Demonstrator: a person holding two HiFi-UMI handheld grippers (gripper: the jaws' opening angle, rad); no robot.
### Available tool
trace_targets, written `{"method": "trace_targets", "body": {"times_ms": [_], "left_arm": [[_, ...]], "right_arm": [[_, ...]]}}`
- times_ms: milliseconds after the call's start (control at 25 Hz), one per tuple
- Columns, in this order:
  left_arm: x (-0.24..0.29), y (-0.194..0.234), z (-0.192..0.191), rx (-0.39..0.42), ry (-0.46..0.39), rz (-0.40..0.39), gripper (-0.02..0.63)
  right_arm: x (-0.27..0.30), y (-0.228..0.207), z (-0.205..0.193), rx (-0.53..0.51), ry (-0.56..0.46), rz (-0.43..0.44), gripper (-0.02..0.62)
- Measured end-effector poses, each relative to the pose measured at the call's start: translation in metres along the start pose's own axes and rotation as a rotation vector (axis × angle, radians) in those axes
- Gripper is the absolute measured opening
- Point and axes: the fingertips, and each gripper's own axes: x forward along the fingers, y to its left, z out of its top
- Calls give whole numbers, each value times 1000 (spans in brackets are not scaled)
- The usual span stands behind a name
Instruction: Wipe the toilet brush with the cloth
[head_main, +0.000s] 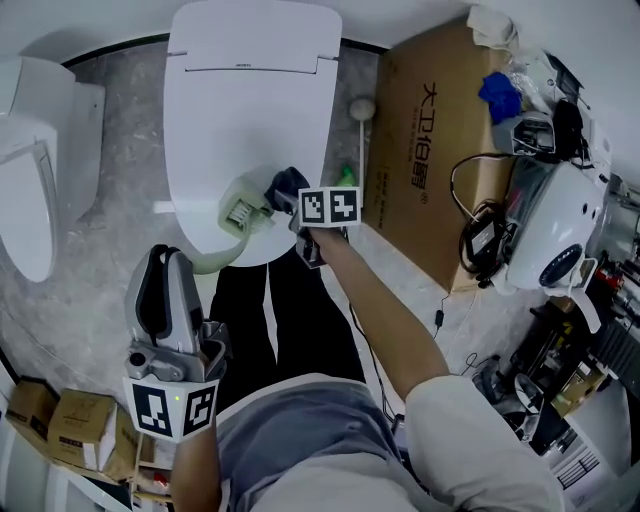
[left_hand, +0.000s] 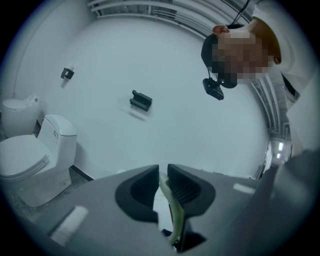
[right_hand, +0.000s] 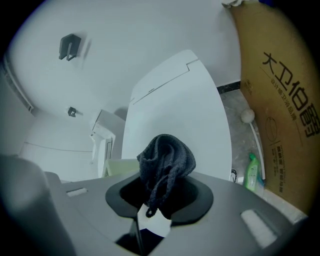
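The left gripper (head_main: 168, 262) was clamped tight on the handle of the pale green brush (head_main: 240, 212), whose head lay over the closed toilet lid (head_main: 250, 100). The right gripper (head_main: 296, 200) pinched the dark bunched cloth (head_main: 287, 184) just beside the brush head.

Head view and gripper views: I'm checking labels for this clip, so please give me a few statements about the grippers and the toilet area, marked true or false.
1. The right gripper is shut on the dark cloth. True.
2. The left gripper is open and empty. False: it is shut on the pale green toilet brush.
3. The toilet lid is raised. False: it is down.
4. A green bottle stands beside the cardboard box. True.
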Motion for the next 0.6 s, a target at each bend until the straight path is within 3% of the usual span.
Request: {"method": "trace_targets", "body": {"times_ms": [600], "left_arm": [[-12,3,3,-25,-4,-4,0]], "right_arm": [[-8,43,15,-80,-5,5,109]]}}
